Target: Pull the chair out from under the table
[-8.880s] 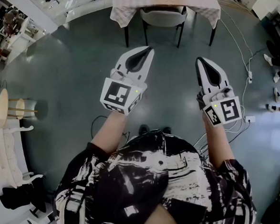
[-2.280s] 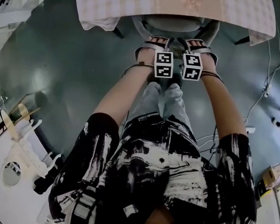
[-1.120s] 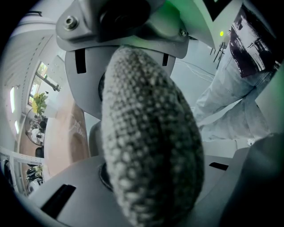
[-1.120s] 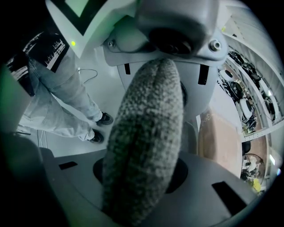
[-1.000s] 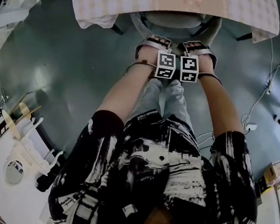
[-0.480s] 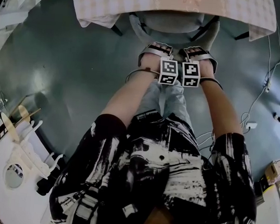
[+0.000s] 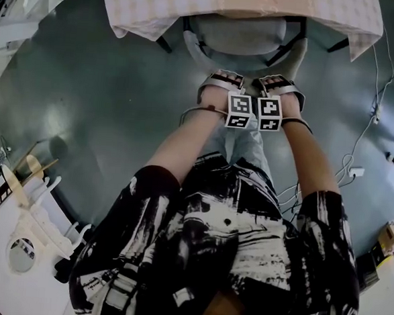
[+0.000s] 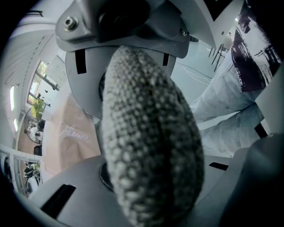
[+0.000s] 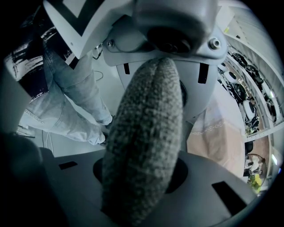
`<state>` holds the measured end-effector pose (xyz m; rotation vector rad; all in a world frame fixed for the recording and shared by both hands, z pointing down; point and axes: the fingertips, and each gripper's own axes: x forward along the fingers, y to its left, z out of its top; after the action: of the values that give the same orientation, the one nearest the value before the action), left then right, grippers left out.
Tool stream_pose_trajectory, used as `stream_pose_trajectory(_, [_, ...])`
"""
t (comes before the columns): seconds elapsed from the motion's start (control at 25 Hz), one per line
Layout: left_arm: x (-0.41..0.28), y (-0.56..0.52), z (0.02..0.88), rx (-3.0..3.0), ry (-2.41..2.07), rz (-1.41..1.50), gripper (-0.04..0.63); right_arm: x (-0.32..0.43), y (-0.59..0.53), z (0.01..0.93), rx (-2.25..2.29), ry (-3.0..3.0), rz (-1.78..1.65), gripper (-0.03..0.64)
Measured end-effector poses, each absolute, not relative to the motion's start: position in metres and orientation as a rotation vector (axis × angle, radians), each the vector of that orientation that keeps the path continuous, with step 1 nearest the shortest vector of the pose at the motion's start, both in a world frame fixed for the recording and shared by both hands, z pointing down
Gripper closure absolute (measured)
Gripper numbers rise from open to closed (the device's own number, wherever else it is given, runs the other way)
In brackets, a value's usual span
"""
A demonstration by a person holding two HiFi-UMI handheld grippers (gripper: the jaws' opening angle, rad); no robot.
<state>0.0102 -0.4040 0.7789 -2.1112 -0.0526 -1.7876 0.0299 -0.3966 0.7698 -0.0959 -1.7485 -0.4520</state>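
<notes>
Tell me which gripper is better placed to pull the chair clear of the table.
Neither alone: the left gripper and right gripper are each shut on the chair backrest, side by side near its middle. Pull with both.

The person wears a short-sleeved black-and-white patterned shirt [image 7: 225,236] and pale blue jeans [image 7: 244,138]. The left claw [image 7: 220,80] and right claw [image 7: 277,82] have light grey plastic shells with dark slots and a silver screw [image 8: 69,23]. Each carries a cube [image 7: 238,111] of black-and-white square markers.
</notes>
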Motion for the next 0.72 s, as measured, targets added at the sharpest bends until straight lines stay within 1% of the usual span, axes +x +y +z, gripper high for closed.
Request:
stream_pose_trajectory(0.28, [0.007,-0.363,0.776,-2.111,-0.055,-1.786,0.503,0.027,-0.355,0.767,-0.097,-1.749,-0.446,0.515])
stream_pose_trajectory(0.72, [0.026,-0.294,0.778,-2.118,-0.03,-1.793,0.503,0.045,-0.286,0.768,-0.11,-1.754,-0.458,0.515])
